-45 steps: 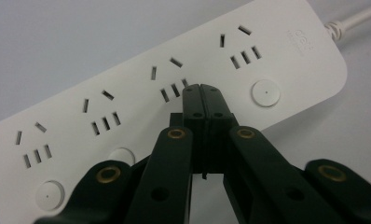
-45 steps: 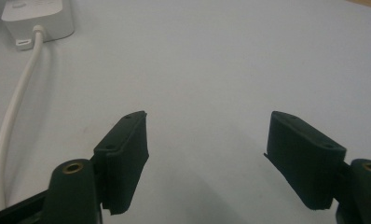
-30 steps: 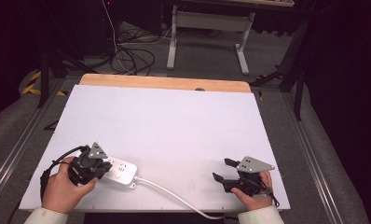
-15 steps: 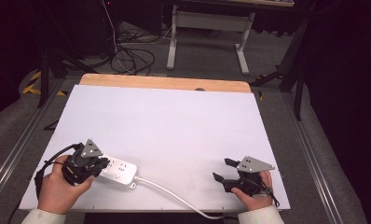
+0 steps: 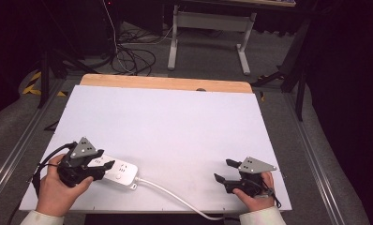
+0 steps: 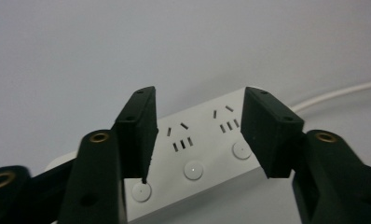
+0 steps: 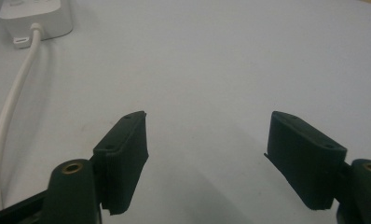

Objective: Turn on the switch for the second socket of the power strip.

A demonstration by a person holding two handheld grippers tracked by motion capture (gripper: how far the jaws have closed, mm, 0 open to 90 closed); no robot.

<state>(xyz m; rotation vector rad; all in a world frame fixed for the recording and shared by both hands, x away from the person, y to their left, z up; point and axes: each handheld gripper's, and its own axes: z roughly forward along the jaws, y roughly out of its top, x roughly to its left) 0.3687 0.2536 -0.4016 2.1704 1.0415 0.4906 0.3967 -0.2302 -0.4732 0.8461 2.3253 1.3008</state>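
Room: a dim workshop with a grey carpeted floor, loose black cables and a white-legged desk frame beyond the tabletop [image 5: 175, 122].
Tabletop: a flat, matte white board with a bare wooden strip along its far edge; smooth, without marks.
Power strip: it [image 5: 121, 171] lies flat near the front left corner of the tabletop, its long side running left to right. In the left gripper view it [image 6: 197, 154] is a white glossy plastic block with rounded corners, slot sockets and small round buttons.
Cord: a smooth white round cord [image 5: 175, 194] leaves the right end of the power strip and curves to the front edge of the tabletop.
Left gripper: it [image 5: 100, 166] now sits over the left end of the power strip. Its jaws are wide apart, one on each side of the block, and I cannot tell whether either pad touches it.
Change: over the last second the left gripper has slid a little leftward along the power strip; the strip itself has not shifted. I judge this a repositioning for a grasp across the narrow width, with the squeeze not yet made.
Right gripper: it [image 5: 224, 171] rests to the right of the power strip, well apart from it, unmoved, jaws spread wide and empty [image 7: 207, 158].
Jaw pads: black, blocky, matte, with brass-coloured screws behind.
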